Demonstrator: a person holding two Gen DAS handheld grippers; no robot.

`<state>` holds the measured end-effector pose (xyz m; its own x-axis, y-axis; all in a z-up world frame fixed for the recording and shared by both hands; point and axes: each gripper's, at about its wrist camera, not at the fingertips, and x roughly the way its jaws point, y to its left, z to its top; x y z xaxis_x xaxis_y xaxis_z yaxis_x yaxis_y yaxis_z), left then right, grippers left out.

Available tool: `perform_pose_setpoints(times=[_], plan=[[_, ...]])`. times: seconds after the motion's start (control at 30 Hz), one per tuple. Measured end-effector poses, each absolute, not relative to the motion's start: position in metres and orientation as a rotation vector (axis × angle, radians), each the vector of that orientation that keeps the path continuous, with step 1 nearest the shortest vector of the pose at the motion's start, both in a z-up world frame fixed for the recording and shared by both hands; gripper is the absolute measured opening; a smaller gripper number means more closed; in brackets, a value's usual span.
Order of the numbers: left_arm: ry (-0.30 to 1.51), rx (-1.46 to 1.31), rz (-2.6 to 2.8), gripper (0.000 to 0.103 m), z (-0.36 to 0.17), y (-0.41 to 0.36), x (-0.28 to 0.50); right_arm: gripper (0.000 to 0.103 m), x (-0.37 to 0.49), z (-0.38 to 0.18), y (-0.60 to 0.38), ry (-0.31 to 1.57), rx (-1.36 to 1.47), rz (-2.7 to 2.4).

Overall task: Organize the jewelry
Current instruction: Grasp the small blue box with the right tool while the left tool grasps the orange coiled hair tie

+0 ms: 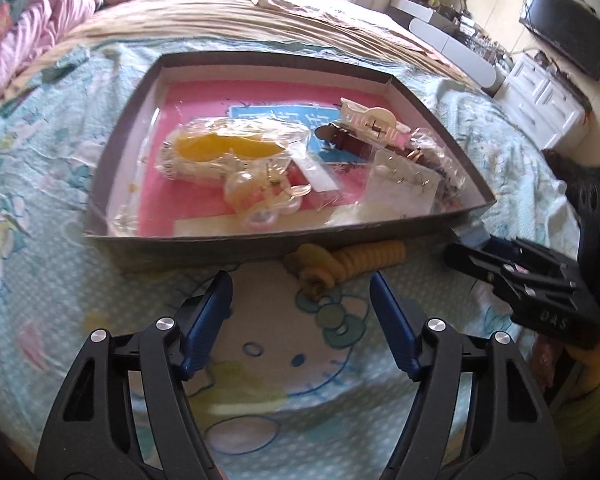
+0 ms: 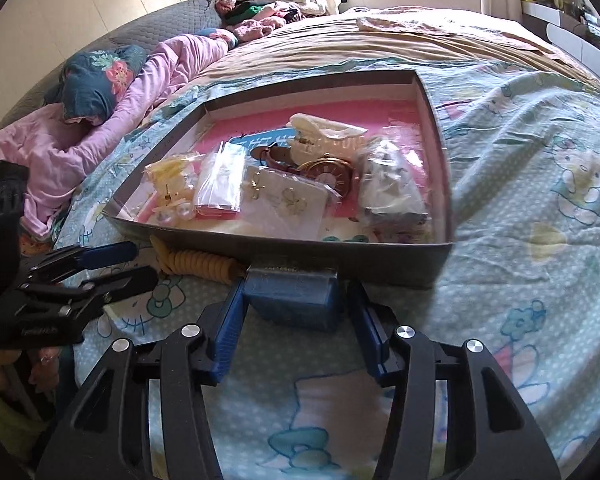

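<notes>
A shallow grey box (image 1: 204,246) with a pink floor lies on the bed; it also shows in the right wrist view (image 2: 340,258). It holds bagged jewelry, a cream hair claw (image 1: 370,120), a watch (image 2: 332,174) and an earring card (image 2: 288,200). A yellow spiral hair tie (image 1: 352,262) lies on the sheet against the box's near wall, just ahead of my open, empty left gripper (image 1: 302,308). My right gripper (image 2: 294,312) is shut on a small blue box (image 2: 292,294) at the box's near wall.
The Hello Kitty bedsheet (image 1: 260,360) covers the bed. Pink bedding (image 2: 100,128) and clothes lie at the far left. A white dresser (image 1: 540,104) and a TV (image 1: 568,40) stand past the bed's right side.
</notes>
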<state>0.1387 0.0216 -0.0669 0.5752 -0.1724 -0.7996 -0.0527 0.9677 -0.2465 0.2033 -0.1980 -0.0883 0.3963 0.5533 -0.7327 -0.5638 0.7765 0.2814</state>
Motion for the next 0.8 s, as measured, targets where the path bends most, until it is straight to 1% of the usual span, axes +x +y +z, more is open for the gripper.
perform_pose_setpoints(times=[0.2,0.23,0.37,0.43,0.53,0.7,0.77,0.8], plan=[[0.971,-0.32,-0.081,0.064,-0.074,0.017,0.148,0.049,0.203,-0.08,-0.225,0.904,0.003,0.674],[0.971,-0.321,-0.081,0.07,-0.074,0.015,0.149,0.049,0.203,-0.079,-0.227,0.902,0.006,0.67],[0.977,-0.321,-0.049,0.081,-0.075,0.005,0.156,0.049,0.205,-0.075,-0.243,0.886,0.026,0.648],[0.977,-0.31,-0.026,0.089,-0.075,-0.002,0.159,0.049,0.206,-0.073,-0.249,0.88,0.034,0.639],[0.987,-0.262,0.041,0.092,-0.078,-0.014,0.164,0.049,0.208,-0.071,-0.257,0.873,0.049,0.627],[0.999,-0.169,0.14,0.092,-0.084,-0.03,0.17,0.049,0.211,-0.068,-0.266,0.863,0.068,0.611],[0.992,-0.153,0.161,0.083,-0.085,-0.029,0.169,0.049,0.211,-0.066,-0.268,0.858,0.072,0.609],[0.984,-0.146,0.161,0.071,-0.084,-0.028,0.167,0.049,0.211,-0.065,-0.269,0.855,0.074,0.607]])
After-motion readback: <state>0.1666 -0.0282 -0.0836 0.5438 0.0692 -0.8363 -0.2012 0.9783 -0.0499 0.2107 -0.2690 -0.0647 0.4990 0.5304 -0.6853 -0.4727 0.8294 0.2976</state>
